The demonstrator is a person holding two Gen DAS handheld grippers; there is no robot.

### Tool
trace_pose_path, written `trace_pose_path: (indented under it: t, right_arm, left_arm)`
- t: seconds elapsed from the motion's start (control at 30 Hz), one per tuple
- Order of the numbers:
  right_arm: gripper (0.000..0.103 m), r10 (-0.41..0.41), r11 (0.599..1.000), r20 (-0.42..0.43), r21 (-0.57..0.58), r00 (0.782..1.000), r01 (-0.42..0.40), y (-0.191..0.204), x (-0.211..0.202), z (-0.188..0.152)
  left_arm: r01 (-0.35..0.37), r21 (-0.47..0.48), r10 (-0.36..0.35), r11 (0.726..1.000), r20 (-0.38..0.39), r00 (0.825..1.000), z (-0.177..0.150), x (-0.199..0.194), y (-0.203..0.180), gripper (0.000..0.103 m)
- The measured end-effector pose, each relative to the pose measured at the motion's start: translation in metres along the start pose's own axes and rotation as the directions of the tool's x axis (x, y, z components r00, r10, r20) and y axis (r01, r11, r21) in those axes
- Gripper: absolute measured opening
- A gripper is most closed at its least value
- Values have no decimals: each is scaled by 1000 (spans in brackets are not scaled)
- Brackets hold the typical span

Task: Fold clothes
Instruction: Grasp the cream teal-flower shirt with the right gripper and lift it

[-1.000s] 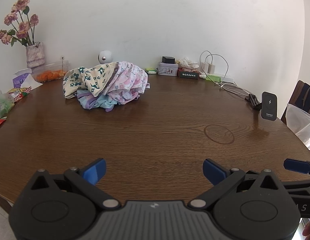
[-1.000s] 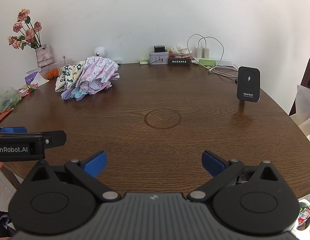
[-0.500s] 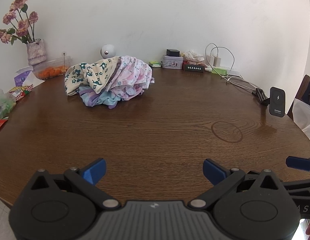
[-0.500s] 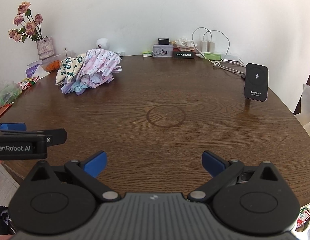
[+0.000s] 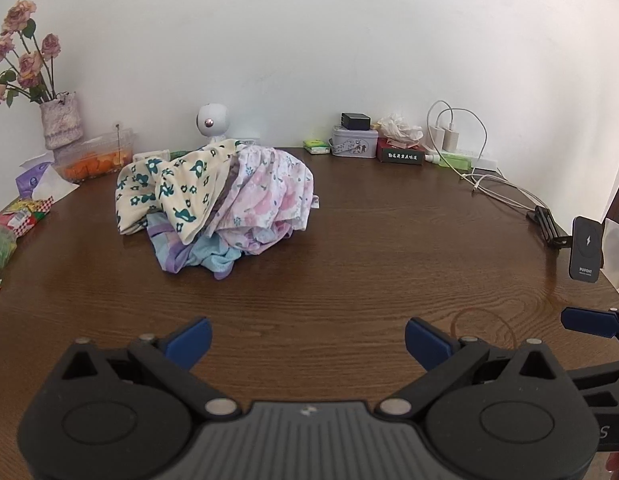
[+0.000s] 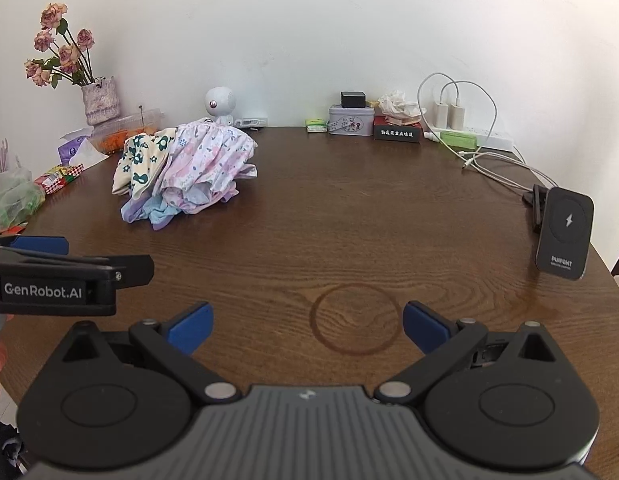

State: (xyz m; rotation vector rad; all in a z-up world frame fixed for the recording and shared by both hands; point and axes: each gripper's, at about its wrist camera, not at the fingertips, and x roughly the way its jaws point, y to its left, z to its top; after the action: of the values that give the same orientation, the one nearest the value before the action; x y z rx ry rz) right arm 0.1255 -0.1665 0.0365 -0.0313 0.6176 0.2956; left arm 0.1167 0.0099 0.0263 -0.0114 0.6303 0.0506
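Note:
A heap of crumpled clothes (image 5: 213, 200) lies on the round brown wooden table (image 5: 349, 280), toward the far left; it also shows in the right wrist view (image 6: 185, 172). On top are a cream garment with dark green flowers (image 5: 165, 188) and a pink floral one (image 5: 269, 196), with light blue and lilac cloth beneath. My left gripper (image 5: 308, 342) is open and empty over the near table, well short of the heap. My right gripper (image 6: 306, 328) is open and empty beside it, above a ring stain.
A black charger stand (image 6: 565, 236) stands at the right edge with white cables (image 6: 489, 160) behind. Tins and boxes (image 6: 351, 120) line the wall. A flower vase (image 6: 99, 100), a food container (image 5: 97, 160) and snack packets (image 5: 21, 216) sit at the left.
Both grippers have moved forward over the table toward the heap, which looms larger now. Both stay open and empty.

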Motion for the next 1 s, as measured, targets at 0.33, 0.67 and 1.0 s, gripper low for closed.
trace_pose_path:
  t: [0.33,0.67,1.0]
  right_arm:
    - [103,39,999,-29,-5,999,-39,2,64,58]
    - [103,64,998,-49,-18,997,-65,7,129,106]
    - [103,108,990,-20,-92,994,-110,42,182,150]
  left_arm:
    - [-14,31,14,999,9,1000,57,56,4,103]
    - [-47,17,47,999,16,999,95,115,35,103]
    - [-137,-4,137,991,26,990,124,157,98,103]
